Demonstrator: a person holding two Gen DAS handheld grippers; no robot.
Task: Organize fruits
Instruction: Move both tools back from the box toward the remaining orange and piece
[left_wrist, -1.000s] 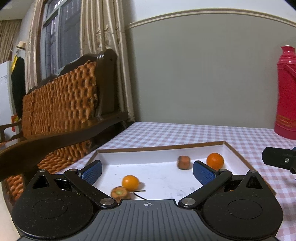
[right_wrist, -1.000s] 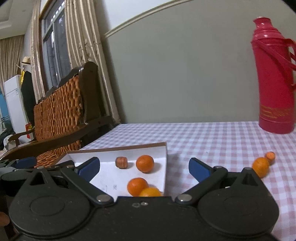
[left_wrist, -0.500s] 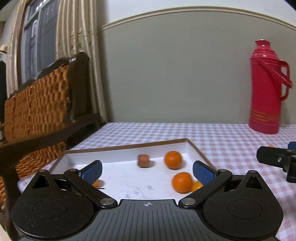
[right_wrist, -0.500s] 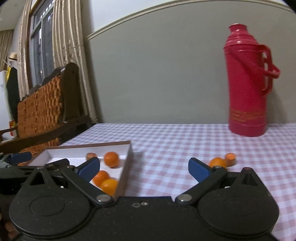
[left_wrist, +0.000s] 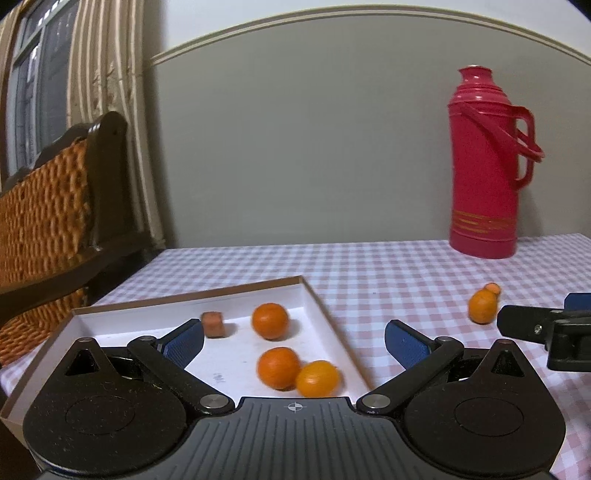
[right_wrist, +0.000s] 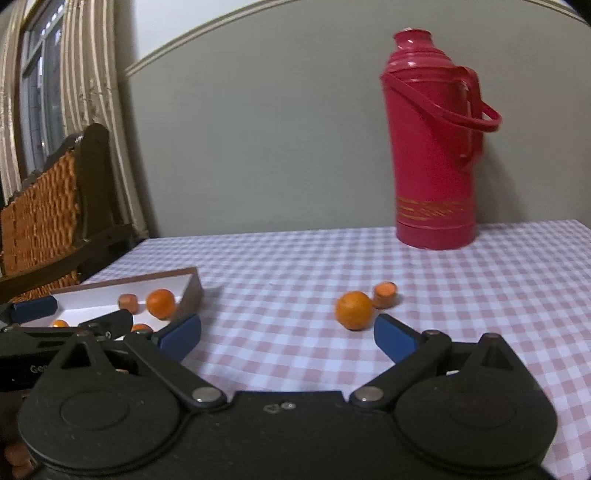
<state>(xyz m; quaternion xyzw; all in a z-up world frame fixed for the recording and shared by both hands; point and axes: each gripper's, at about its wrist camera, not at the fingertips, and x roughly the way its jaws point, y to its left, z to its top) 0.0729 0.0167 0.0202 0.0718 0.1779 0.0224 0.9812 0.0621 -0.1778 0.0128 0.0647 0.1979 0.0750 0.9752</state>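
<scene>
While both the left gripper (left_wrist: 294, 338) and right gripper (right_wrist: 287, 334) gaped wide and empty, the loose orange (right_wrist: 354, 309) near the table's (right_wrist: 295, 266) middle looked light, smooth, apt to roll, best pinched across its middle.

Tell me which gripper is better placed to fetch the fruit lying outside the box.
Right. The right gripper is open and faces the loose orange just ahead on the tablecloth, while the left gripper, also open, hangs over the box.
</scene>
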